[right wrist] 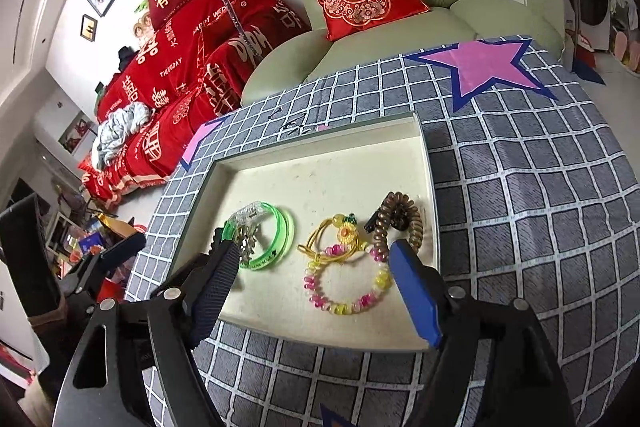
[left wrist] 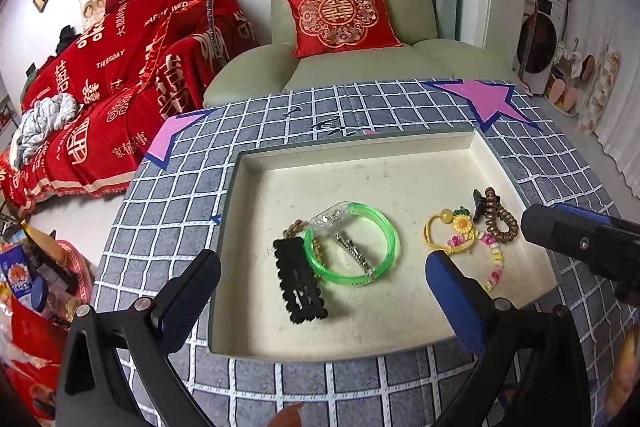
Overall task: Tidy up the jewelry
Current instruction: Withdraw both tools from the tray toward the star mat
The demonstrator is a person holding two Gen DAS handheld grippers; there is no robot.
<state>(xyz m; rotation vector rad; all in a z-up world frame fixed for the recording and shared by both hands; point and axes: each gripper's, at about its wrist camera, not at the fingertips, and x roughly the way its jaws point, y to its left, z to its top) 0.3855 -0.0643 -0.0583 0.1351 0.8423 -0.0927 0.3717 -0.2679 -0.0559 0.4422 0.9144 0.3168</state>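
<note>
A cream tray (left wrist: pixel 360 179) lies on the checked tablecloth. On its left side a green bangle (left wrist: pixel 390 239) rests over a silver clip (left wrist: pixel 356 253), with a black hair clip (left wrist: pixel 300 283) beside it. My left gripper (left wrist: pixel 322 259) hovers open above this group, with nothing between its fingers. On the right side lie a yellow sunflower hair tie (right wrist: pixel 344 233), a pink and yellow bead bracelet (right wrist: pixel 344 309) and a brown spiral hair tie (right wrist: pixel 416 223). My right gripper (right wrist: pixel 314 249) stands open over them, its pads touching nothing.
The grey checked cloth (right wrist: pixel 520 207) with pink stars (right wrist: pixel 484 67) covers the table. A pale green armchair (left wrist: pixel 352 67) with a red cushion stands behind it. A sofa under red covers (left wrist: pixel 120 87) is at the left, and boxes and clutter (left wrist: pixel 32 279) lie low beside the table.
</note>
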